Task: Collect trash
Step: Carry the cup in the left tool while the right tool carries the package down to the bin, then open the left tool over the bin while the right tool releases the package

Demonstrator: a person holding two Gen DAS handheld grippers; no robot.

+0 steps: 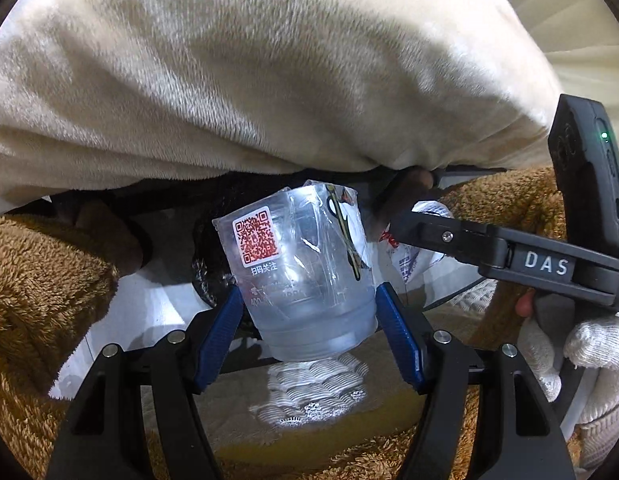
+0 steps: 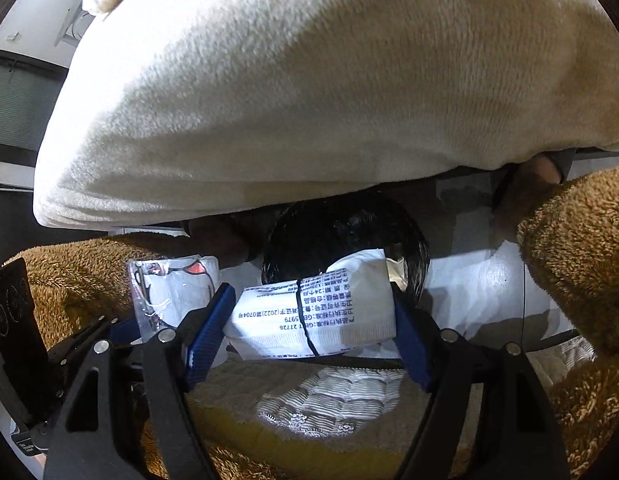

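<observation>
Bright overhead glare, fisheye-warped edges.

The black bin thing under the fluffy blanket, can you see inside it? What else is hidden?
- Black bin: right wrist view, inside too dark, top hidden by the cream blanket.
- Left wrist view: the plastic cup covers most of it.
- White packet: its small print is too small to read.
- Person: only a white glove shows, cut off at the edge.

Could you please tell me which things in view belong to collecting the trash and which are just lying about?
Job:
clear plastic cup, in left hand-held gripper
white printed packet, in right hand-held gripper
black bin bag

Lying about:
cream blanket
brown fleece
</observation>
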